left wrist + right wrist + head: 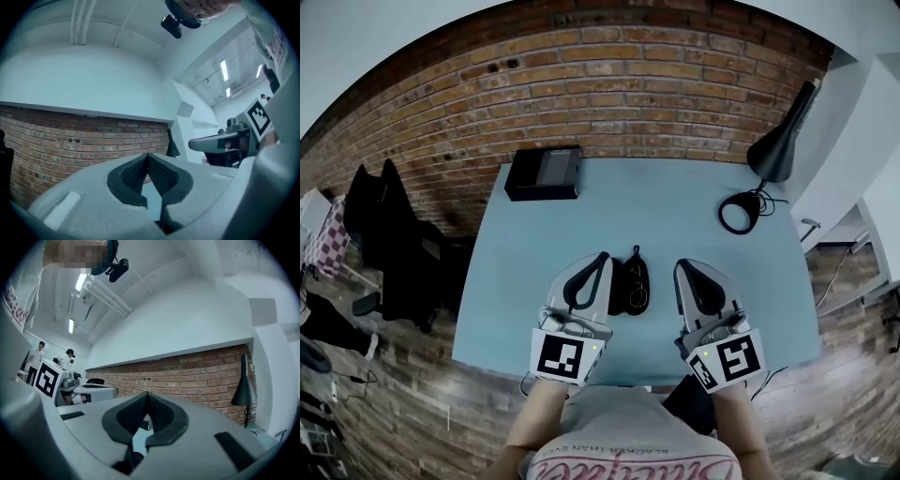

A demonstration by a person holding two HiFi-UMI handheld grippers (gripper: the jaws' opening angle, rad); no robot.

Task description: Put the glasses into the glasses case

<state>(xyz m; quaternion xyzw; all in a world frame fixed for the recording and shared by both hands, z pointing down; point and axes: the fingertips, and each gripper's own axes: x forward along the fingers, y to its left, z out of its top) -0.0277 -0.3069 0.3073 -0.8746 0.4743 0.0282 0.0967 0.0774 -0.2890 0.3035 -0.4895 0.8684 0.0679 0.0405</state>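
Black glasses (630, 283) lie on the light blue table (675, 202) near its front edge, between my two grippers. A flat black case (543, 173) rests at the table's far left corner, by the brick wall. My left gripper (602, 257) sits just left of the glasses, its jaw tips touching and holding nothing. Just right of the glasses, my right gripper (682, 266) is shut and empty too. Both point away from me. In the left gripper view the left gripper (147, 155) shows its tips meeting; the right gripper (147, 394) looks the same in its own view.
A black desk lamp (776, 142) stands at the table's far right with its round base (740, 212) and cord. A brick wall (619, 84) runs behind the table. A dark chair (389, 239) stands left of it. People stand far off (35, 357).
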